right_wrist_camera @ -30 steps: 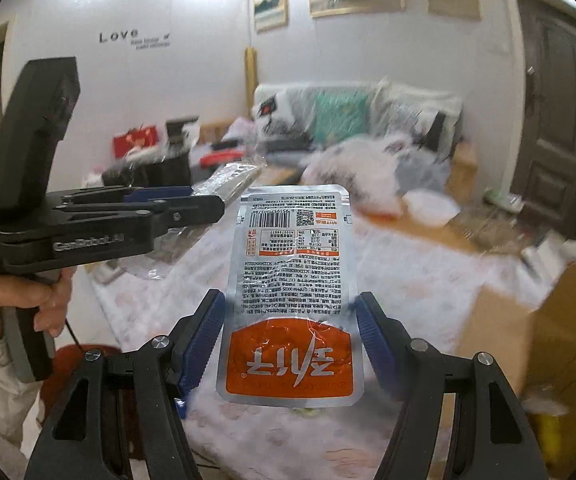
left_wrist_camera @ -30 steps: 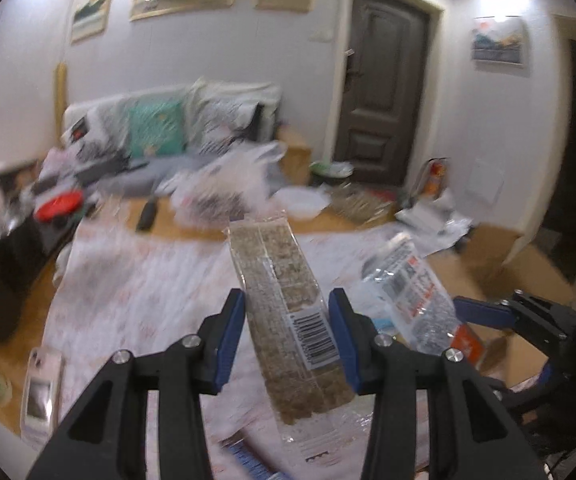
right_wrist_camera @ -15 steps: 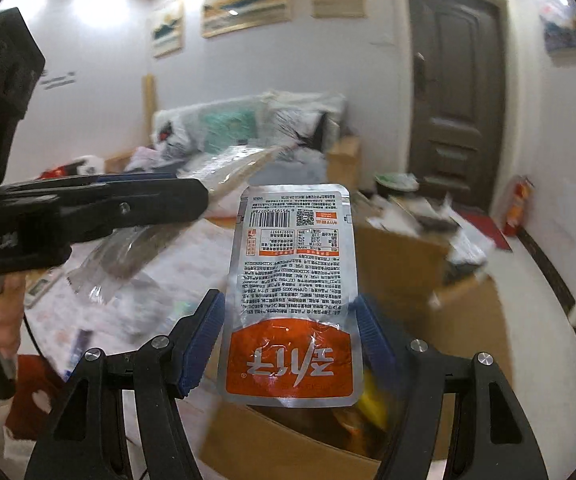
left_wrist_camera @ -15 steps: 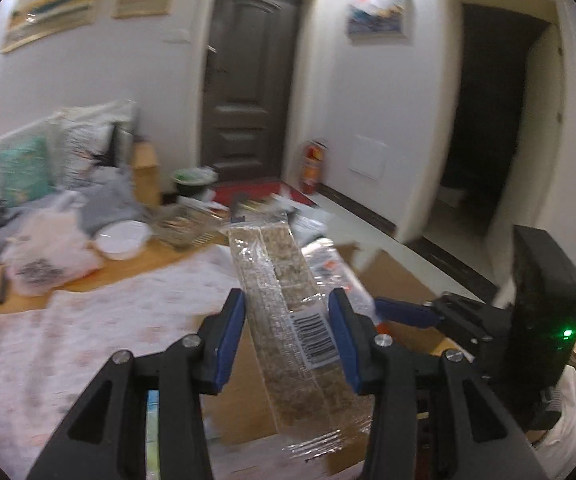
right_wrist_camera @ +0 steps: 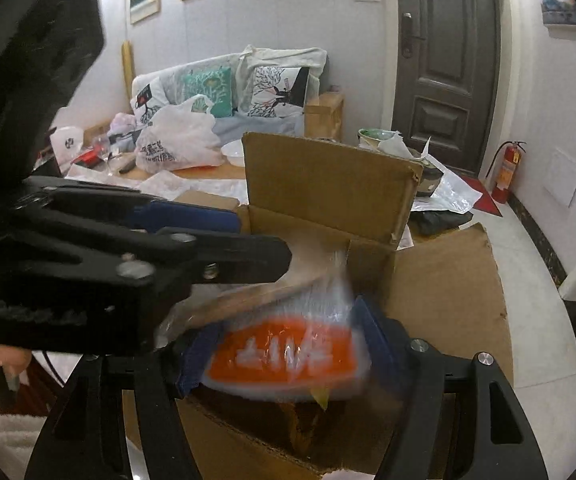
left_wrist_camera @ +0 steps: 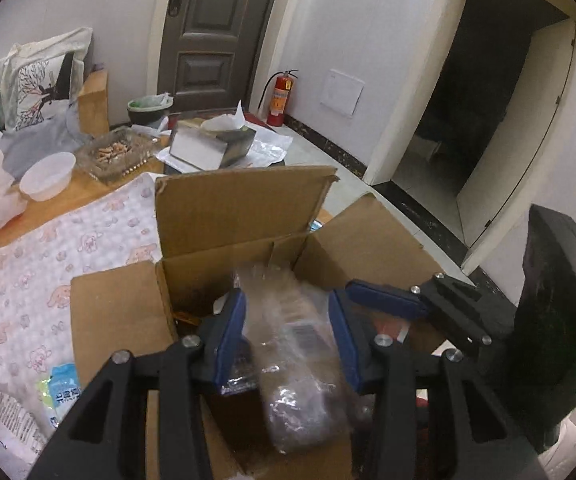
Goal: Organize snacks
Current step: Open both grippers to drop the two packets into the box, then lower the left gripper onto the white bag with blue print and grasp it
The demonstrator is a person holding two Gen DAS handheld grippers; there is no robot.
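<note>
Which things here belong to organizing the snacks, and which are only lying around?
For the job:
- left gripper holding the clear snack bar pack
- right gripper holding the orange and silver pouch
- cardboard box

Lying about:
- white bowl
- tissue box
- fire extinguisher
- white plastic bag

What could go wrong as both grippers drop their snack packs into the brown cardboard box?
1. The left gripper and right gripper crowd one opening, so they may collide.
2. The clear plastic cereal-bar pack lies over the orange-and-silver foil pouch; they could tangle.
3. The upright flap of the brown cardboard box may snag either.
</note>
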